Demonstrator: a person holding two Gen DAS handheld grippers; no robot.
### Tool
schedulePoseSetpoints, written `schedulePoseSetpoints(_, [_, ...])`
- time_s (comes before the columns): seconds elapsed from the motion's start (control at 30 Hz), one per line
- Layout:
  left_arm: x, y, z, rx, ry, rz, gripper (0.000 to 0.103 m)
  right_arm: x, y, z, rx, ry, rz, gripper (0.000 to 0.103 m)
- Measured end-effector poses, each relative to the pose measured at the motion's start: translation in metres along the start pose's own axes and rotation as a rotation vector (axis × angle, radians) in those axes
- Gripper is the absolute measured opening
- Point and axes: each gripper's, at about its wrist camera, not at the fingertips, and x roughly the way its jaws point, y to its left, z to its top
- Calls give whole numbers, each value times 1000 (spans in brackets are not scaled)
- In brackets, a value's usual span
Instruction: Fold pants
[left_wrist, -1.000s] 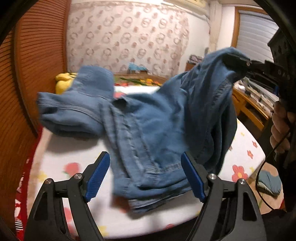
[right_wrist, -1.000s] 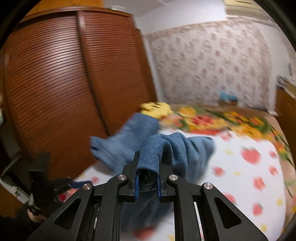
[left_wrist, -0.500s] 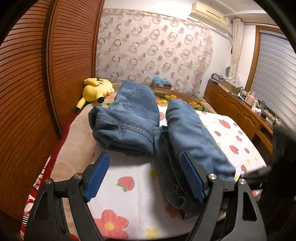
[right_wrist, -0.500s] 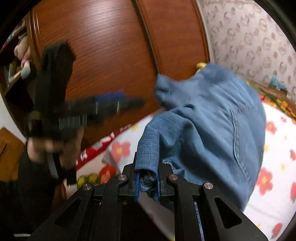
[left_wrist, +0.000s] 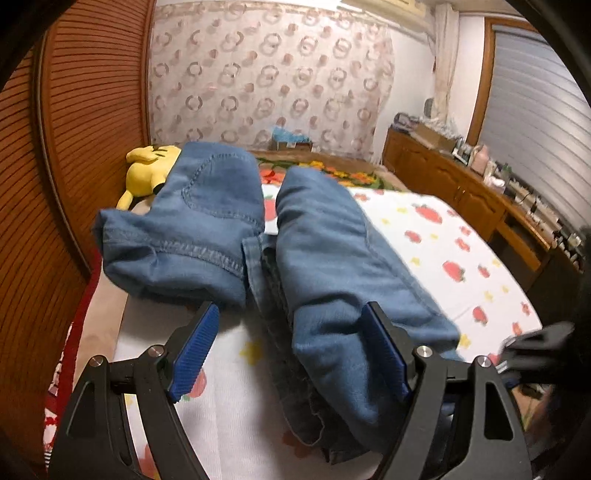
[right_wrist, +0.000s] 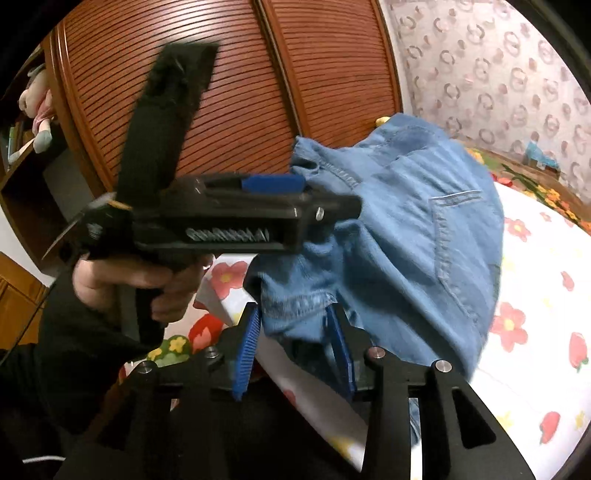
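My right tool (right_wrist: 293, 345) is opening, the hem of the jeans (left_wrist: 332, 280) between its pads but slipping free. The jeans lie bunched in two humps at the bed's (left_wrist: 461, 236) near edge. My left tool (left_wrist: 290, 354) gapes empty over them. Released this close to the edge, the hem may slide off and undo the fold.

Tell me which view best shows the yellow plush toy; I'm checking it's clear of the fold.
Left wrist view: the yellow plush toy lies beyond the jeans, mostly visible. The right wrist view shows only a sliver above the denim.
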Motion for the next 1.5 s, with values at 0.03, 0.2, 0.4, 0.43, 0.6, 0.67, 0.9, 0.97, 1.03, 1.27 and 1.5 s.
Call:
schedulePoseSetpoints(0.03, [2,0,-3,1,9,4,80,-6,0,1,-3,-9,-7,40])
schedulePoseSetpoints(0.2, [3,5,-22,-4,42,12,80,-35,-3,2,-8,-72,-83,40])
schedulePoseSetpoints(0.4, [-12,-1,-39,-11,27,-60,59,-44,-20,6,30,-107,-205,40])
schedulePoseSetpoints(0.43, [-15,-4,-40,-2,25,-73,51,-42,-21,6,34,-105,-217,40])
schedulePoseSetpoints(0.6, [-24,-20,-47,56,22,-85,18,-26,-30,10,78,-92,-240,40])
schedulePoseSetpoints(0.67, [-36,-20,-48,47,-1,-106,13,-21,-33,11,98,-86,-240,40])
schedulePoseSetpoints(0.9, [-52,-15,-70,33,40,-96,11,-16,-47,10,120,-75,-231,40])
schedulePoseSetpoints(0.97, [-45,-8,-79,7,73,-76,11,-16,-49,10,126,-74,-220,40])
schedulePoseSetpoints(1.03, [-40,-4,-82,-12,83,-73,14,-13,-51,12,128,-69,-212,41])
schedulePoseSetpoints(1.27, [-46,-7,-74,-2,65,-12,39,-4,-61,14,126,-38,-218,54])
schedulePoseSetpoints(1.5, [-49,8,-53,-1,4,53,78,-3,-73,17,146,-41,-216,68])
